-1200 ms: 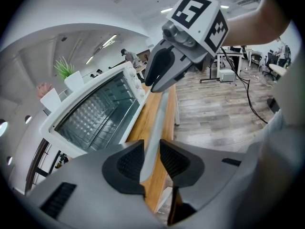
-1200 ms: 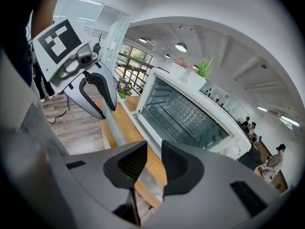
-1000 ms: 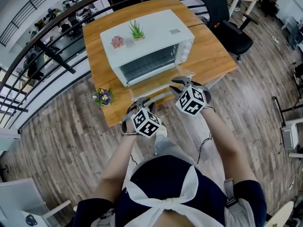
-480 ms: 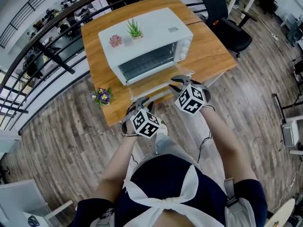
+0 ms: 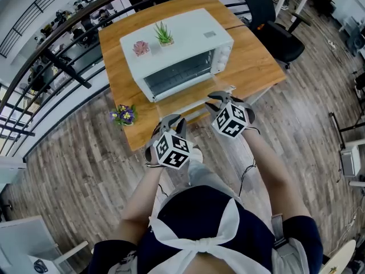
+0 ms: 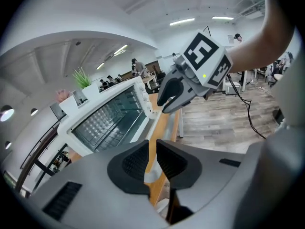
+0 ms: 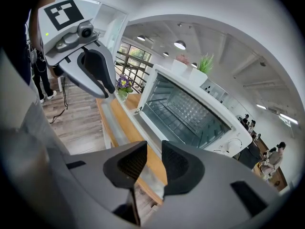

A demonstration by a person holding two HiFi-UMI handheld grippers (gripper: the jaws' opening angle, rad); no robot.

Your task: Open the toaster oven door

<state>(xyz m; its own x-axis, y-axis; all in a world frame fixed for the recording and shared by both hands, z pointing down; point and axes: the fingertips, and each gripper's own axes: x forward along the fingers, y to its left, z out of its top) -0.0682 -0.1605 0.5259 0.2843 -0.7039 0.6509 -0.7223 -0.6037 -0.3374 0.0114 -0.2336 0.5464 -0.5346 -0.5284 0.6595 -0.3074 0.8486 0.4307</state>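
Toaster oven stands mid-desk, its glass door already lowered flat; left gripper, fingers closing on a narrow empty gap, and right gripper, fingers partly apart, hover at the door's front edge, apparently needing no further pull.

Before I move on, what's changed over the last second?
The left gripper twisted slightly in place and its jaws are closing, with nothing clearly held between them. The right gripper, the open oven door and the toaster oven stayed as they were.
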